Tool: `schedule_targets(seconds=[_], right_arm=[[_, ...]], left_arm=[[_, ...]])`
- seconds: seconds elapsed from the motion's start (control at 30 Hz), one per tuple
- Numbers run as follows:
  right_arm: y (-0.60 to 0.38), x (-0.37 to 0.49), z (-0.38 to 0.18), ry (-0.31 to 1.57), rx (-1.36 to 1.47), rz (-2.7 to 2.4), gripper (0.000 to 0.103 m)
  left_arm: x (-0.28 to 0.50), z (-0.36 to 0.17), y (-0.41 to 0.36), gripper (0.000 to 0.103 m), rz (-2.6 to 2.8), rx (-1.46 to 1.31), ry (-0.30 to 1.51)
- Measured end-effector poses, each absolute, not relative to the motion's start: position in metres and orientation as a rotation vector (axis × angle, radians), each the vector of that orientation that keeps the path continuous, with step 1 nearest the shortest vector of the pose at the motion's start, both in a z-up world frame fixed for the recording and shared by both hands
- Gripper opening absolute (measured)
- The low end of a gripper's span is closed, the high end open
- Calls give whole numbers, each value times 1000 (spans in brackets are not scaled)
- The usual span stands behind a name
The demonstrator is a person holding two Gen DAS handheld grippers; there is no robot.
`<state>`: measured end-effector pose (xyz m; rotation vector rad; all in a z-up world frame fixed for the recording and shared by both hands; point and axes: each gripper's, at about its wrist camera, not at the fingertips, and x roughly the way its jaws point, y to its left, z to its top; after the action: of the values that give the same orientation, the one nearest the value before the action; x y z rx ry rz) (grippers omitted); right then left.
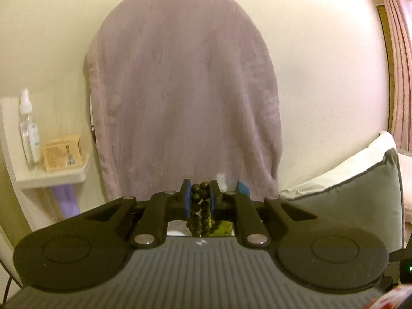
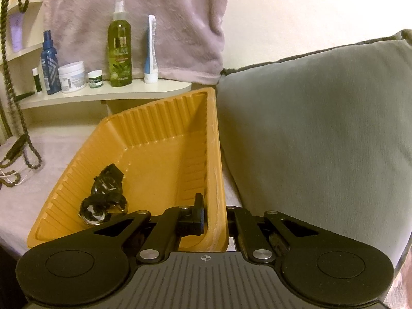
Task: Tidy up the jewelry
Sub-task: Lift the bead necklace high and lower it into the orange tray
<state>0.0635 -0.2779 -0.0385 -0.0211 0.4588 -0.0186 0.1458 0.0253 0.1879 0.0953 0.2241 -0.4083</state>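
My left gripper [image 1: 200,198] is shut on a dark beaded necklace [image 1: 200,206], its beads bunched between the blue pads and hanging below them. In the right wrist view the same necklace [image 2: 5,59] hangs in long strands at the far left, its lower loop reaching the mauve cloth surface [image 2: 51,180]. My right gripper [image 2: 215,213] is shut on the right wall of an orange tray [image 2: 154,139], which stands tilted. Inside the tray lie a black wristwatch [image 2: 108,179] and a second watch with a round glass face [image 2: 92,213].
A grey cushion [image 2: 322,128] leans right of the tray. A mauve towel [image 1: 185,90] hangs on the wall ahead. Cream corner shelves [image 2: 103,95] hold a green spray bottle [image 2: 119,49], a blue bottle, jars and a tube. More beaded jewelry [image 2: 10,175] lies at the left.
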Motion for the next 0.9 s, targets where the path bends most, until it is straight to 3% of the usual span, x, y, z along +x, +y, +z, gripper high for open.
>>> schedule_targets(seconds=[0.9], right_arm=[[-276,61,-38,454,-18,-17,4]], left_arm=[[149,205,-38,13,-586,100,209]])
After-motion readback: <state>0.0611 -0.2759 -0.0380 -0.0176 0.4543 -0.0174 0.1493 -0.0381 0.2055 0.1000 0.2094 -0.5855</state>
